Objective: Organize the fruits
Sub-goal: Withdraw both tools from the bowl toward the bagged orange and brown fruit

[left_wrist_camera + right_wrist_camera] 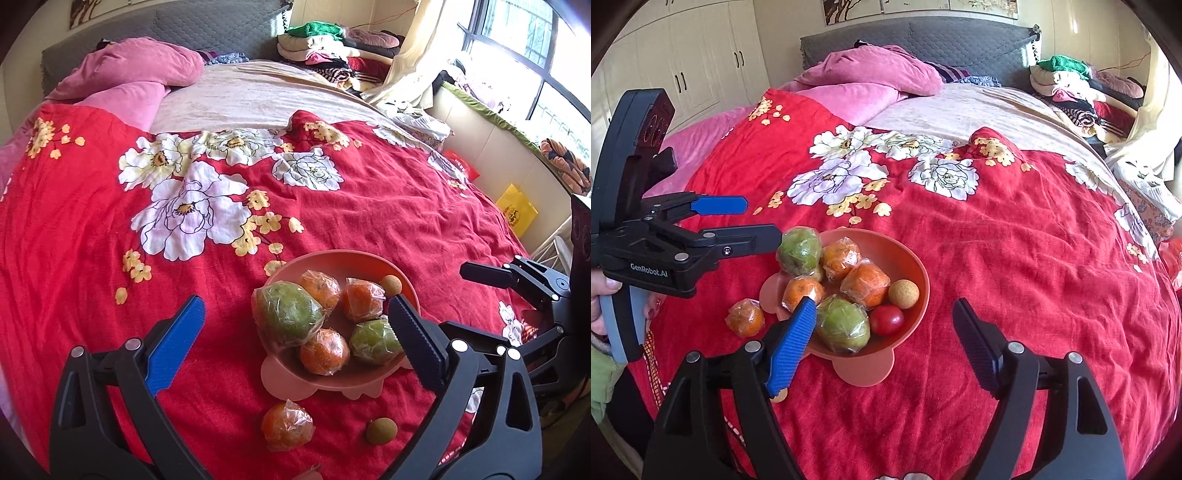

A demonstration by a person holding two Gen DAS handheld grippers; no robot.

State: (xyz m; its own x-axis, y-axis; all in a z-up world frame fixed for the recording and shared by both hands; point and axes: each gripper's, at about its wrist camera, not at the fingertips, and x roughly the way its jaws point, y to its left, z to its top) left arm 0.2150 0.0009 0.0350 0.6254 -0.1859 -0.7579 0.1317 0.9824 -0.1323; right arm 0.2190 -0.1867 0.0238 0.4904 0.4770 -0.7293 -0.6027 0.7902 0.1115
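A pink bowl [325,258] [916,273] sits on the red flowered bedspread and holds wrapped oranges [324,350], wrapped green fruits [291,314] [842,325], a small tan fruit [903,293] and a red fruit [886,319]. One wrapped orange [287,426] [745,318] and a small tan fruit [376,431] lie on the bedspread beside the bowl. My left gripper [295,343] is open and empty, hovering over the bowl's near side; it also shows in the right wrist view [753,221]. My right gripper [882,350] is open and empty above the bowl's near edge.
The red bedspread [369,206] covers most of the bed. Pink pillows [140,70] and a grey headboard [923,33] are at the far end. Folded clothes [325,48] are piled at the back right. A yellow bag [517,210] stands beside the bed by the window.
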